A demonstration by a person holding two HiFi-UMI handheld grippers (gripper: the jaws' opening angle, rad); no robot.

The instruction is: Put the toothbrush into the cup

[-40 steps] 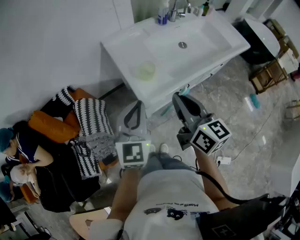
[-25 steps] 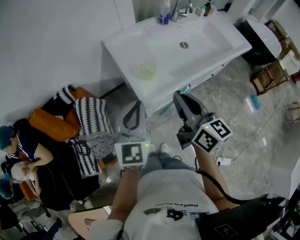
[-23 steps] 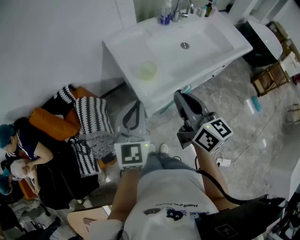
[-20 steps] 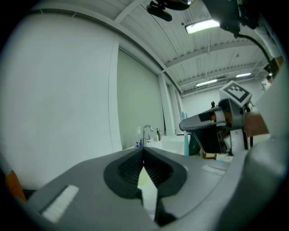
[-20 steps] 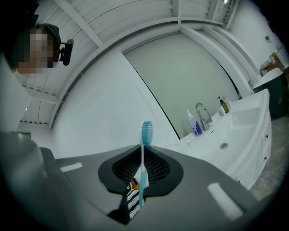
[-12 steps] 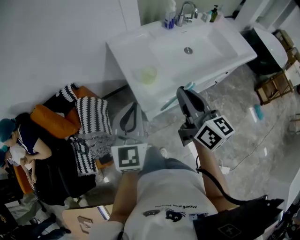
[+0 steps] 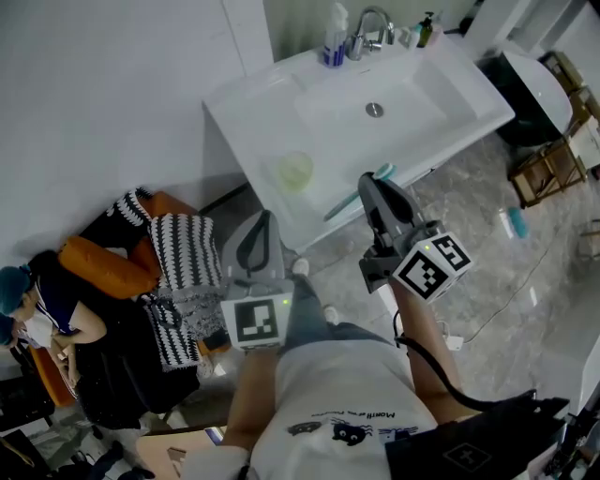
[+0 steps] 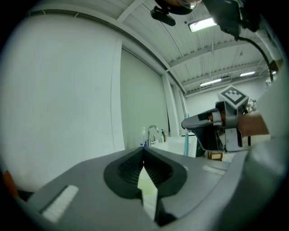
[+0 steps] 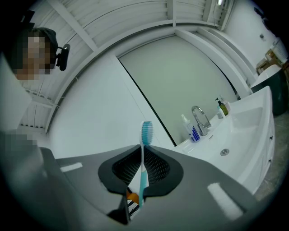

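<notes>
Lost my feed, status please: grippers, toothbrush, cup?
Right gripper shut on toothbrush. Left gripper shut, empty. Cup upright on sink counter, nothing seen blocking it.

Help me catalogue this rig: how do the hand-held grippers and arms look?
Left hand-held gripper and right hand-held gripper: grey wedges, black ribbed pads, a white cube with black square markers on each. Black cable runs from the right one. White T-shirt, arms bare.

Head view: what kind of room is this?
Most likely a bathroom or washroom. There is a white sink with a faucet and a bottle beside it. A cup stands on the sink's flat edge, and a toothbrush is being held close by.
</notes>
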